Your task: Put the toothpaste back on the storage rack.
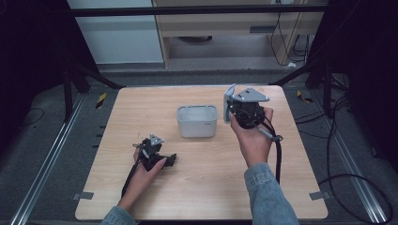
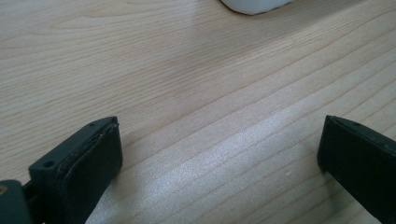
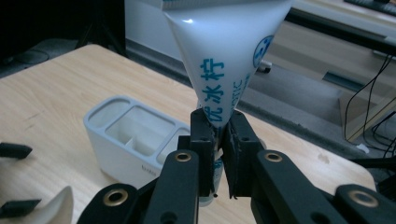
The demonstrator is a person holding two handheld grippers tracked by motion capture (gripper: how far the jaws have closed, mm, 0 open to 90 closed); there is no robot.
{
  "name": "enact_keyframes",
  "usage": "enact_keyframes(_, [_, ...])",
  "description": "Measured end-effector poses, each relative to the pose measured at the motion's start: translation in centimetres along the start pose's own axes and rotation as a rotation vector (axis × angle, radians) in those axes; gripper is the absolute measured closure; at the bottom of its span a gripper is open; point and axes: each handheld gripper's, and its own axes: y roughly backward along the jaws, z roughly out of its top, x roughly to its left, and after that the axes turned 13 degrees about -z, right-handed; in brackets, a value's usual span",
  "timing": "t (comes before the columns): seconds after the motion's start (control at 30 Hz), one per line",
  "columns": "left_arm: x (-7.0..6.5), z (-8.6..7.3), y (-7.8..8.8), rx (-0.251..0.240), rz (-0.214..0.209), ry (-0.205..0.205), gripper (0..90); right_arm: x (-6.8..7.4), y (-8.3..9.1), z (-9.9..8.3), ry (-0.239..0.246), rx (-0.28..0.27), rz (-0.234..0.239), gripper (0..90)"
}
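My right gripper (image 3: 218,154) pinched tube (image 3: 224,51), lifted at holder's (image 1: 197,121) three o'clock; insertion remained. Left gripper (image 2: 219,154) gaped empty.

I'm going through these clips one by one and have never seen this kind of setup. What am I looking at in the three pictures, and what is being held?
No robot here: a person holds hand-held tongs in each hand at a wooden table. The high view looks down from above the person's side. The other two pictures come from cameras riding on each tool, looking along its black jaws.

The right tongs are shut on a white tube with blue print, pinched near its narrow end and lifted beside a grey-white compartment box that stands mid-table. The tube's wide crimped end points up.

The left tongs rest low over the bare wood, jaws wide apart, nothing between them. The white edge at the top of that view is probably the box.
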Motion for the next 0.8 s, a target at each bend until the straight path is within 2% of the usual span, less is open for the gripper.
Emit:
enact_keyframes(0.17, [0.0, 0.0, 0.0, 0.000, 0.000, 0.000, 0.0, 0.4, 0.0, 1.2, 0.000, -0.024, -0.004, 83.0])
enact_keyframes(0.3, [0.0, 0.0, 0.0, -0.002, 0.000, 0.002, 0.0, 0.7, 0.0, 2.0, 0.025, -0.043, -0.029, 83.0])
enact_keyframes(0.47, [0.0, 0.0, 0.0, -0.001, 0.000, 0.002, 0.0, 0.3, -0.1, 2.9, 0.016, -0.077, -0.034, 83.0])
enact_keyframes(0.8, [0.0, 0.0, 0.0, -0.001, 0.000, 0.002, 0.0, 0.3, -0.1, 4.1, 0.007, -0.104, -0.032, 83.0])
